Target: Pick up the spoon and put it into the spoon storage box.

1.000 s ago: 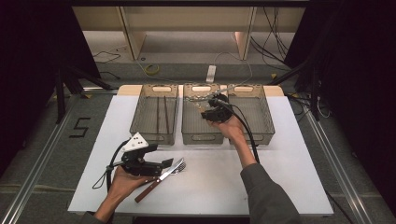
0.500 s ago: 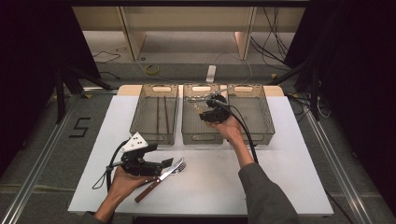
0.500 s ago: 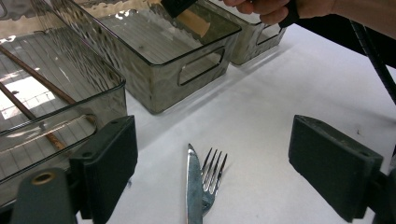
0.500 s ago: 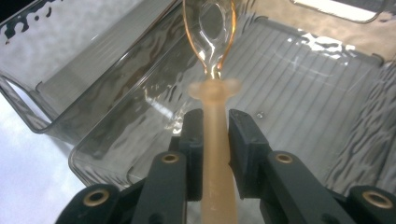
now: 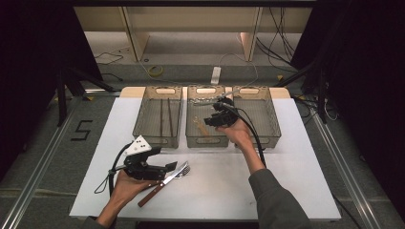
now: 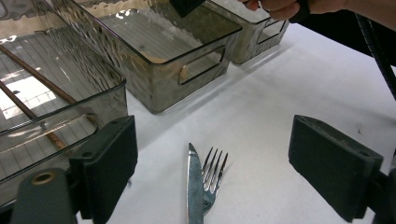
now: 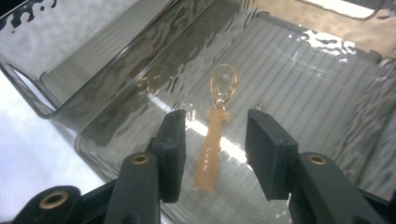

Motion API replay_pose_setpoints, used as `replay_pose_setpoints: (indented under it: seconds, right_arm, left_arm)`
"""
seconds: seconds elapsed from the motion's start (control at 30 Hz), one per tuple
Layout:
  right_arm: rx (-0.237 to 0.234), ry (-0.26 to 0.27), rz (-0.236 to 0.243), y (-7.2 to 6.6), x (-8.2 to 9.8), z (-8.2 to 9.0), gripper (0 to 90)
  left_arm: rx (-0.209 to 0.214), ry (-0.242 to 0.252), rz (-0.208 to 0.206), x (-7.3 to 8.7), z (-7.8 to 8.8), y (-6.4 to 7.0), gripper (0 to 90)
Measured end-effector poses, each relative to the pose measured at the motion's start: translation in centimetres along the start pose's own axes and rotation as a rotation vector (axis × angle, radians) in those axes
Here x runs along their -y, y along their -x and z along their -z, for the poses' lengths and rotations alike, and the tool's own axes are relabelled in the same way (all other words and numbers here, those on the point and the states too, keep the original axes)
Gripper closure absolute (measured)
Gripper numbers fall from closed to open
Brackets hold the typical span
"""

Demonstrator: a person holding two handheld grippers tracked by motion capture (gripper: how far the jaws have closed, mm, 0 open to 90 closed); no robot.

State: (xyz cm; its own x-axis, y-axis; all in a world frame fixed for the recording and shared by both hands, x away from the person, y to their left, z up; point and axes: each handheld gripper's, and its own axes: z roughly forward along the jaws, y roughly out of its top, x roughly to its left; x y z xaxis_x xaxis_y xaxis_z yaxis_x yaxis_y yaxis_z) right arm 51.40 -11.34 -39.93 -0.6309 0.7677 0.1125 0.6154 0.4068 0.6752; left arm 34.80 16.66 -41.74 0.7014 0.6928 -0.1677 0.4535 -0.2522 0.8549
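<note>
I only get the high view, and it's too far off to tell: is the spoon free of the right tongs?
Observer: Yes. The right tongs have just been opening. The spoon lies between them, and neither pad touches it.
Operator: Where does it rest?
Observer: Flat on the floor of the middle bin, bowl end pointing away from the tongs.
Operator: And the left tongs?
Observer: The left tongs are wide open. The knife and fork lie side by side on the table between them.

spoon (image 7: 215, 135) in middle bin (image 5: 206, 141) | chopsticks (image 5: 165, 117) in left bin (image 5: 157, 140) | knife (image 6: 193, 186) left of fork (image 6: 212, 179), touching, on table (image 5: 286, 171)
</note>
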Motion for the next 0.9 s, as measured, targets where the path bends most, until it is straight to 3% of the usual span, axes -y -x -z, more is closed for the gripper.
replay_pose_setpoints:
  seconds: [0.17,0.23,0.47,0.67,0.8,0.9]
  right_arm:
    - [0.007,0.017,0.039,-0.4,0.3,1.7,46.4]
    - [-0.014,0.031,0.05,-0.7,0.6,2.6,42.0]
    - [-0.043,0.097,0.096,-1.8,3.6,6.2,38.4]
    - [-0.053,0.132,0.081,-1.8,7.2,8.1,37.5]
    - [-0.058,0.166,0.052,-1.7,8.9,9.1,35.9]
    - [-0.072,0.189,0.061,-1.6,10.0,9.7,34.2]
  left_arm:
    - [-0.005,-0.003,0.001,0.0,-0.1,0.0,15.2]
    - [-0.011,-0.017,-0.003,0.0,-0.1,-0.1,15.3]
    - [-0.027,-0.048,-0.006,0.2,-0.3,-0.1,15.2]
    - [-0.03,-0.062,-0.008,0.2,-0.5,0.0,15.3]
    - [-0.036,-0.072,-0.006,0.3,-0.6,-0.2,15.3]
    - [-0.039,-0.081,-0.001,0.3,-0.7,-0.2,15.3]
